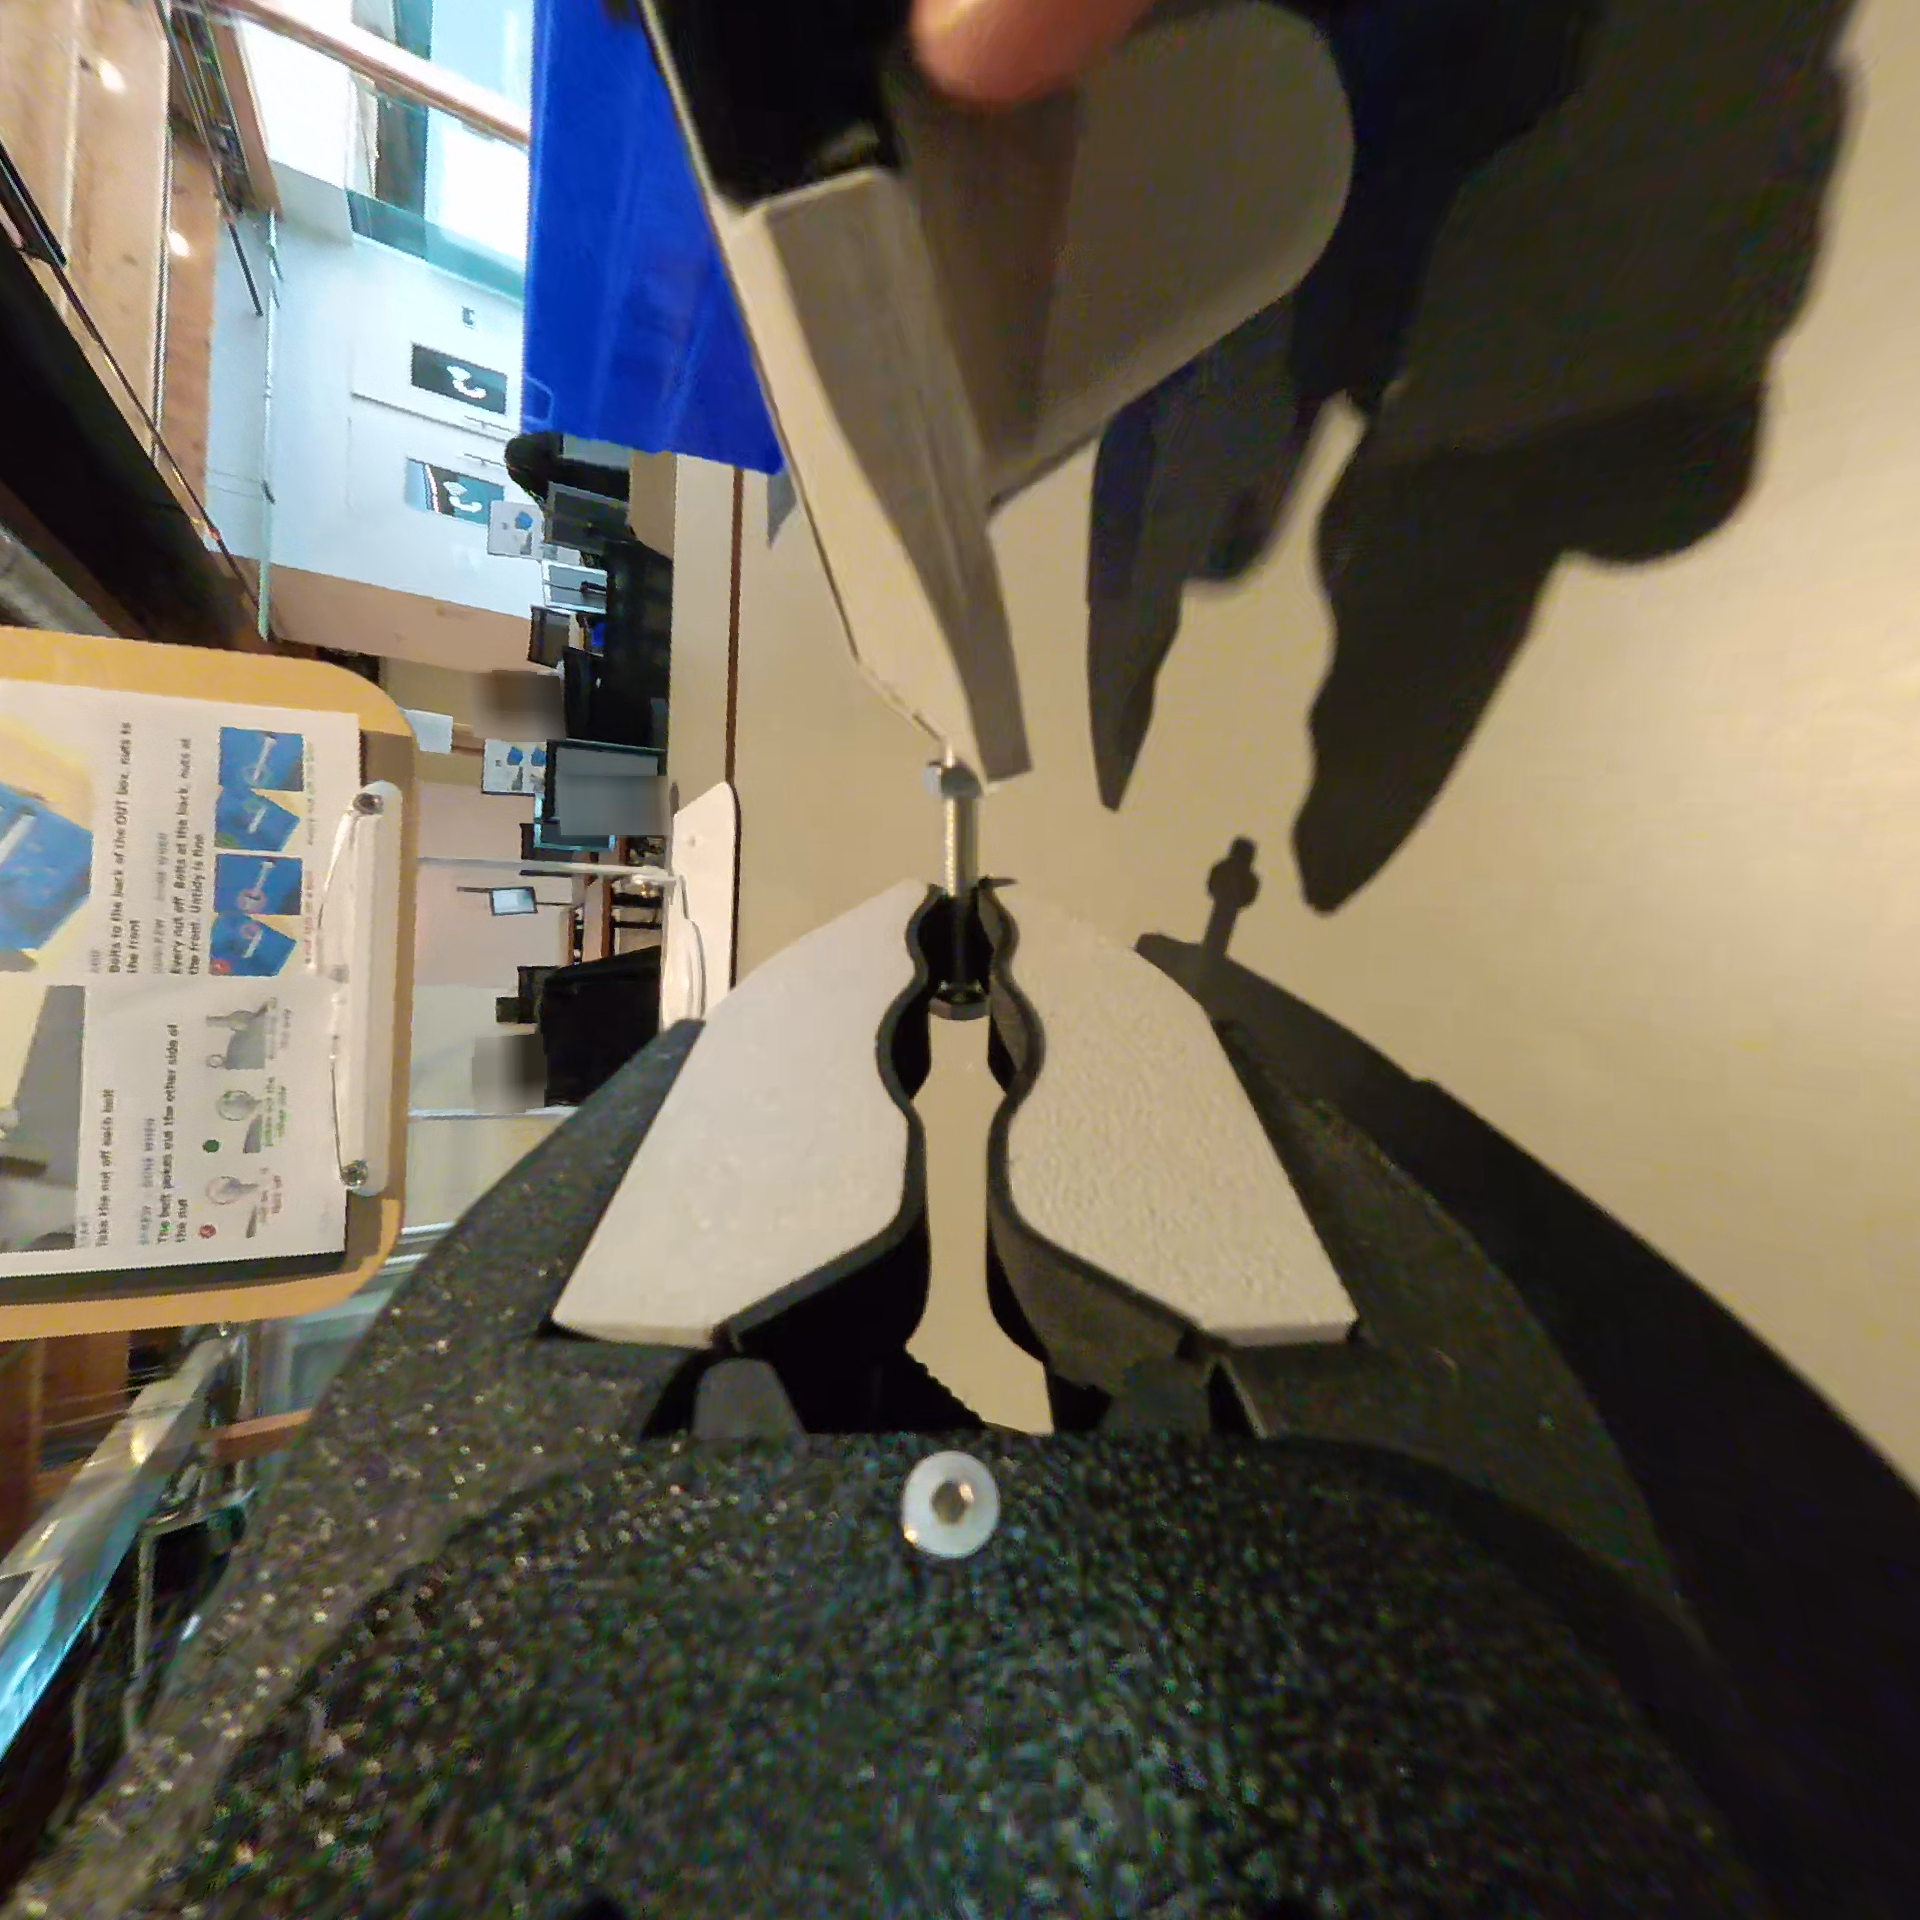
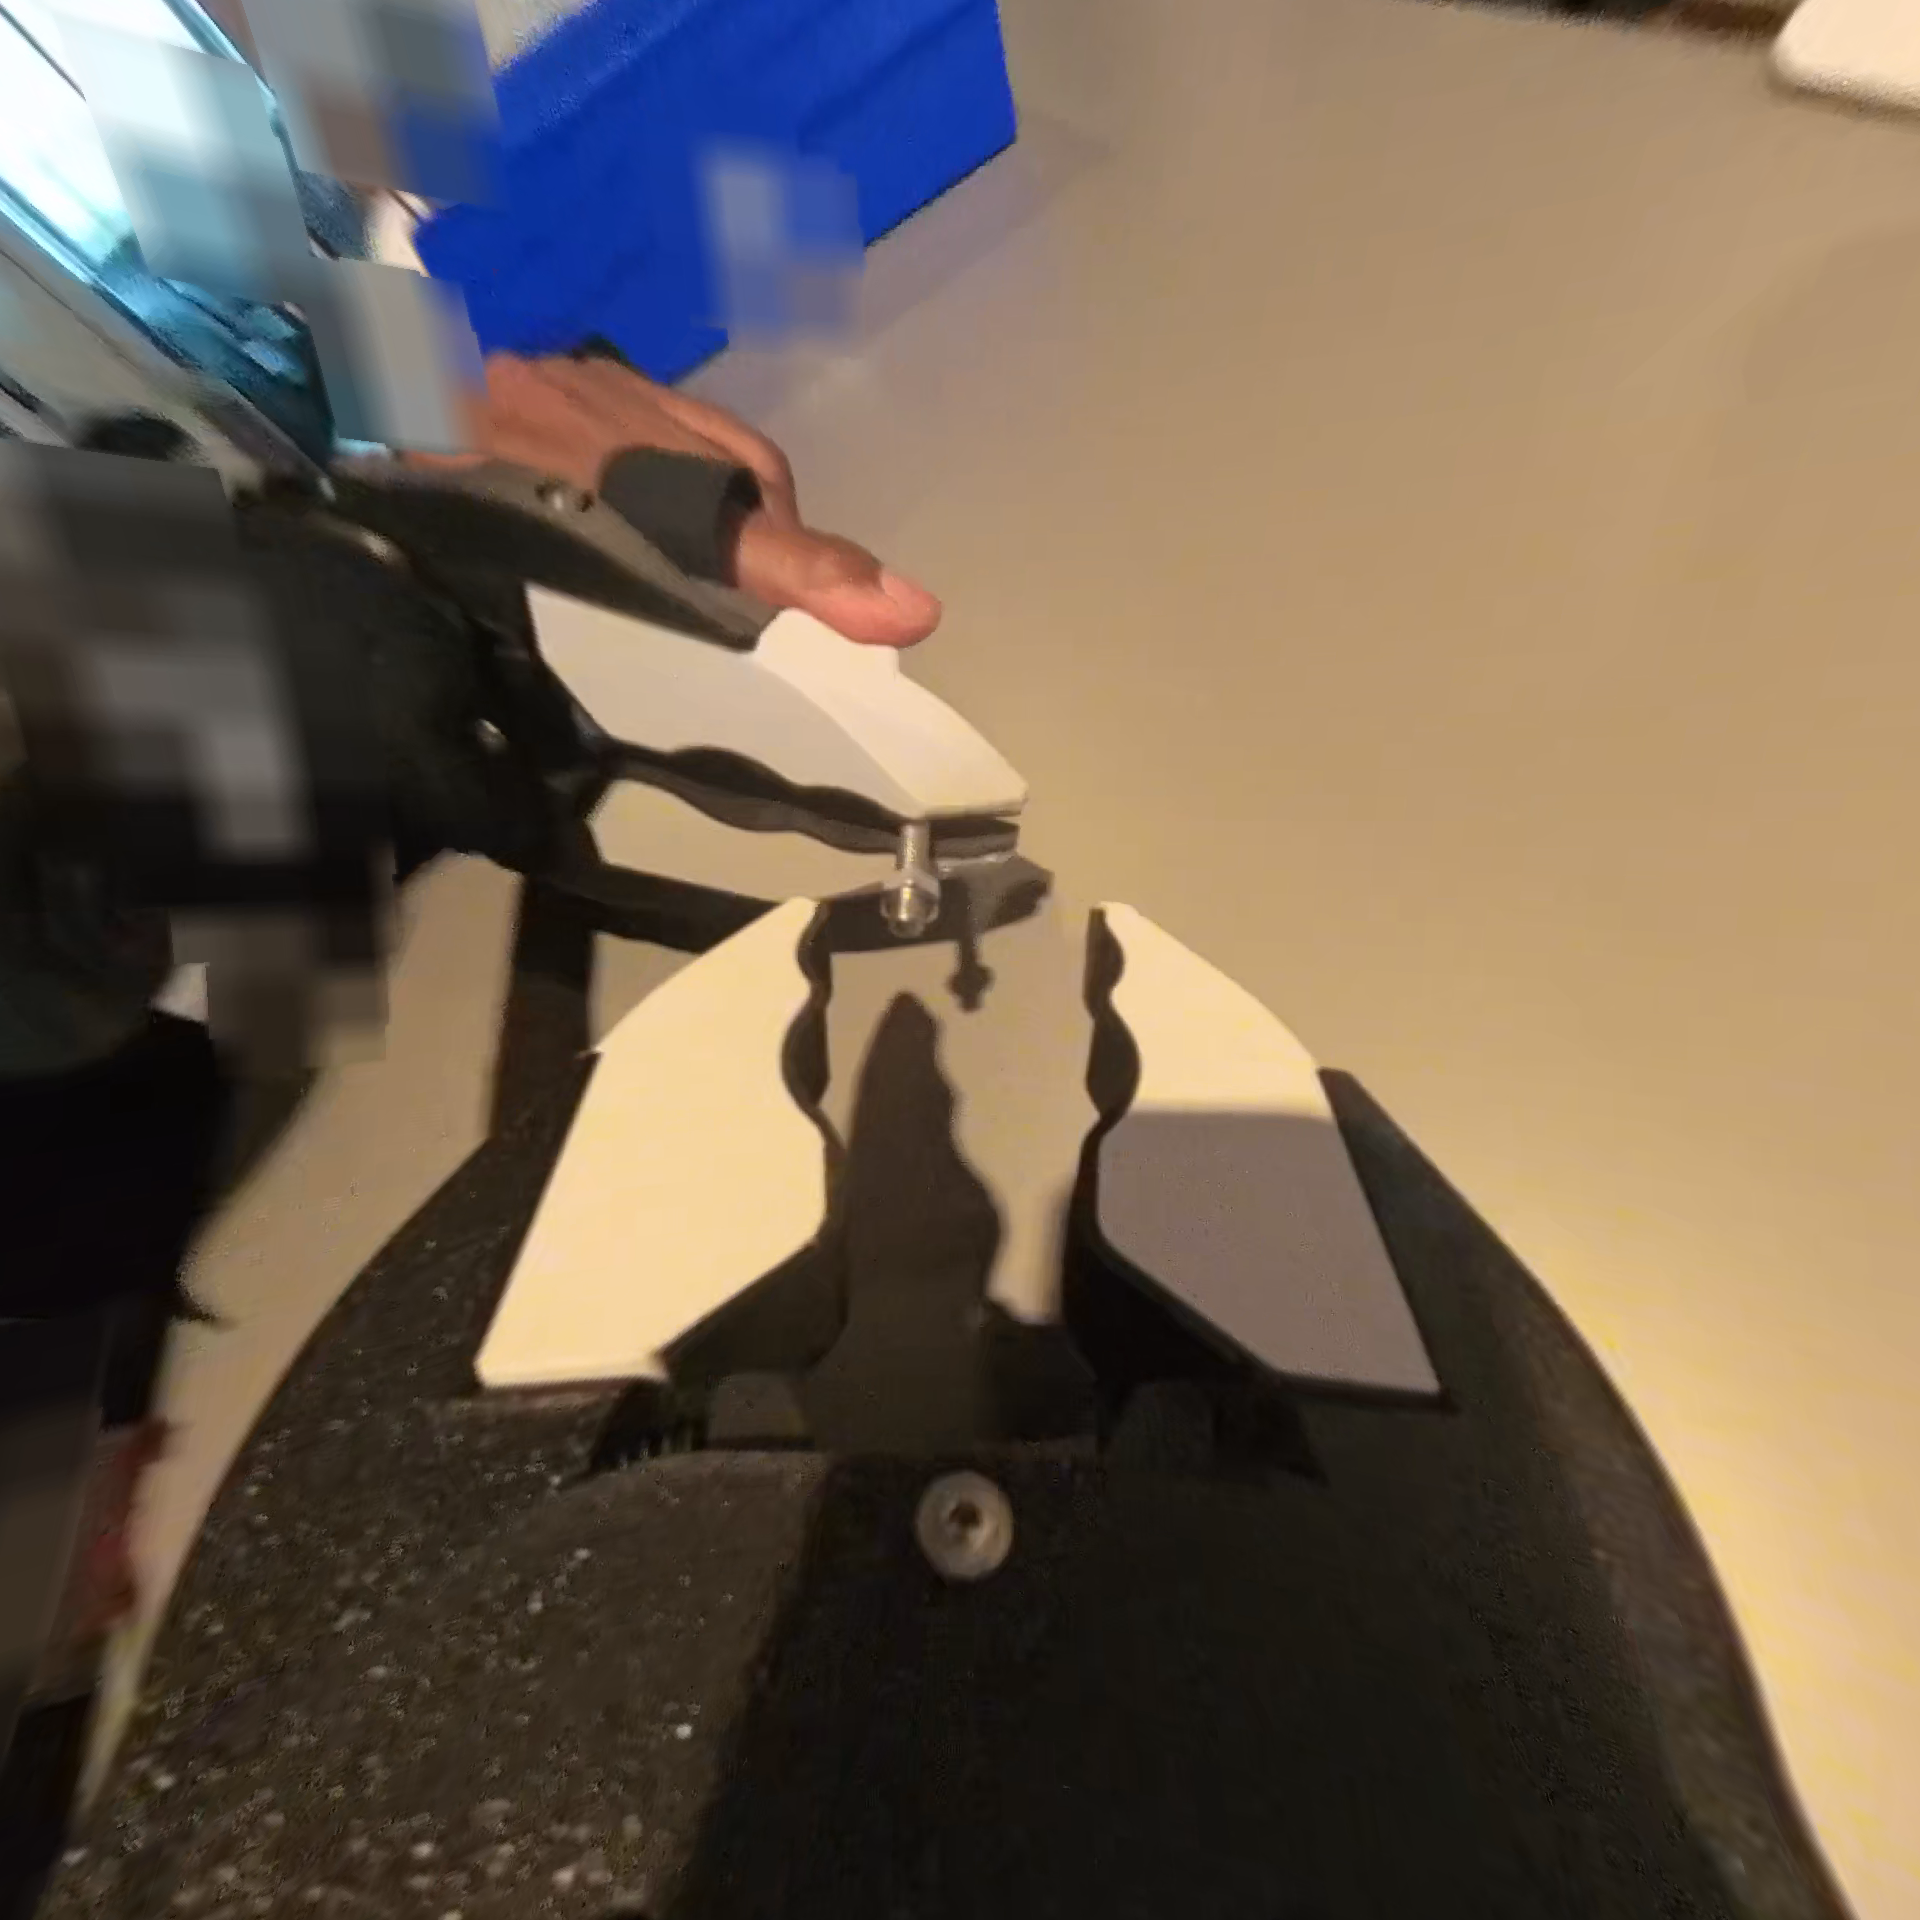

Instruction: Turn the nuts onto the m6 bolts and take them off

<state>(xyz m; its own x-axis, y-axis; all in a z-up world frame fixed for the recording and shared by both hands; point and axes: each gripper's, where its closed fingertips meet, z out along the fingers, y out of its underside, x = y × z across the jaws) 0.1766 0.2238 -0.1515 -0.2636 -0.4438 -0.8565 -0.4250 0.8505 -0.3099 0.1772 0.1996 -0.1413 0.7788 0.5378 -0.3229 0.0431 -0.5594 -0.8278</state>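
Left gripper (image 1: 961, 914): clamped on bolt (image 1: 961, 831).
Nut (image 2: 914, 891): at bolt's free end.
Right gripper (image 2: 951, 920): wide, nut just beyond its fingertips.

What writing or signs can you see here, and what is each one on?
Printed sheet on the clipboard: text and small photos; I won't repeat its wording.
Two dark wall signs: a white symbol, no words readable.
Bolt in the left gripper: no marking visible.
Right wrist view: no writing.

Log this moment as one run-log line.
left gripper: shut on bolt | nut: at bolt's far end | right gripper: open, at nut | blue bin: behind
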